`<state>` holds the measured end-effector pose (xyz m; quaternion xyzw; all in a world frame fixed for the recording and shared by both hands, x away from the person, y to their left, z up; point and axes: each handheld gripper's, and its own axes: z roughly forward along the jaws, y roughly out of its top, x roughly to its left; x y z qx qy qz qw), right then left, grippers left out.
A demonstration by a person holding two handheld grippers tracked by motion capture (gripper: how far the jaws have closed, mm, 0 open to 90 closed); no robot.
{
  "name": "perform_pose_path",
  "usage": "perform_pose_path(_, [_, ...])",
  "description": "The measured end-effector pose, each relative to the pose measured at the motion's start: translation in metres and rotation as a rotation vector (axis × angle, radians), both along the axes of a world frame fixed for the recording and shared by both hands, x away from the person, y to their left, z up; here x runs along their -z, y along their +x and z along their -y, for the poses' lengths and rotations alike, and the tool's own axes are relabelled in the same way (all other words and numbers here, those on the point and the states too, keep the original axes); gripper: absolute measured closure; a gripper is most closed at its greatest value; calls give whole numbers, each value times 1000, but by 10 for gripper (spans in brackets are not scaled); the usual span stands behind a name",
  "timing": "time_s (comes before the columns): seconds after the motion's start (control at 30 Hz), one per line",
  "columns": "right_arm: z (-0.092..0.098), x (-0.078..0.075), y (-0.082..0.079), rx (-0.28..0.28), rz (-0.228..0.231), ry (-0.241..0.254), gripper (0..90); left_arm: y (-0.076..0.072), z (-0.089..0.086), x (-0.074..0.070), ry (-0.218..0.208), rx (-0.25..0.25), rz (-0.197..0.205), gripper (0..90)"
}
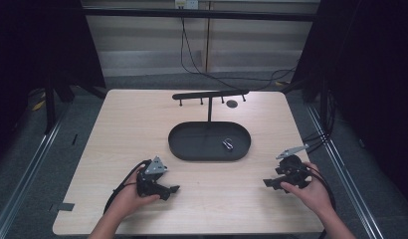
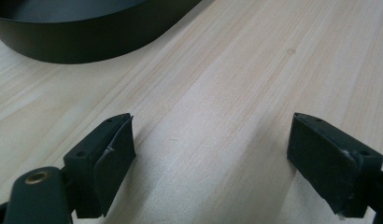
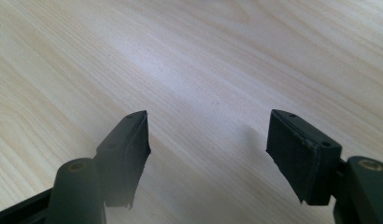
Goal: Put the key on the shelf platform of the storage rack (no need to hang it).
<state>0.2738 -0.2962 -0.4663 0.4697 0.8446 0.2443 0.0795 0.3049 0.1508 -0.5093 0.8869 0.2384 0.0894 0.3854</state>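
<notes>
So the main thing here is a black oval tray (image 1: 192, 144) sitting around the middle of the light wood desk (image 1: 122, 129), a bit toward the far side, and the only thing I can see in it is a small silvery metal bit (image 1: 228, 144), looks like a clip or ring but it's too tiny to say which, lying on the tray floor toward its right end. A thin black post comes up at the back edge of the tray and carries a horizontal black bar (image 1: 210, 94) with a few short pegs hanging under it, and there's a small dark round spot (image 1: 232, 103) on the desk just behind the right part of that bar. Person's hands come in from the near edge: left hand (image 1: 126, 199) holds the left gripper (image 1: 175, 189) near the front left of the desk, in front of the tray's left end and apart from it, jaws pointing to the right. In the left gripper view its jaws are spread wide with just bare wood between them, and the tray's dark wall (image 2: 87, 44) curves across the top left corner. The right hand (image 1: 311, 191) holds the right gripper (image 1: 267, 183) near the front right, well apart from the tray, pointing left toward the other one, and in the right gripper view its jaws are spread wide over plain wood grain, nothing pinched
</notes>
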Motion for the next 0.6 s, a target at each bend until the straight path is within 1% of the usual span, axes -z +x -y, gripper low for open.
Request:
perform_pose_path(0.07, [1,2,-1,-6,-1,-1,297,0,0,0,0,0,0,147])
perform_pose_path(0.1, [1,2,-2,1,-9,1,298,0,0,0,0,0,0,147])
perform_pose_path(0.17, [2,4,-3,-11,-2,-2,299,0,0,0,0,0,0,147])
perform_pose_path(0.23, [2,5,-4,-4,-6,1,299,0,0,0,0,0,0,147])
perform_pose_path(0.27, [3,7,-5,-19,-2,-6,300,0,0,0,0,0,0,147])
perform_pose_path(0.4, [3,10,-6,-16,-20,-13,312,0,0,0,0,0,0,147])
perform_pose_path(0.5, [2,12,-6,-24,-23,-22,317,0,0,0,0,-1,0,147])
perform_pose_path(0.57, [1,12,-5,-23,-19,-21,323,0,0,0,0,-1,0,146])
perform_pose_path(0.6, [-4,11,-3,-33,-3,-22,326,0,0,0,-1,-1,0,147])
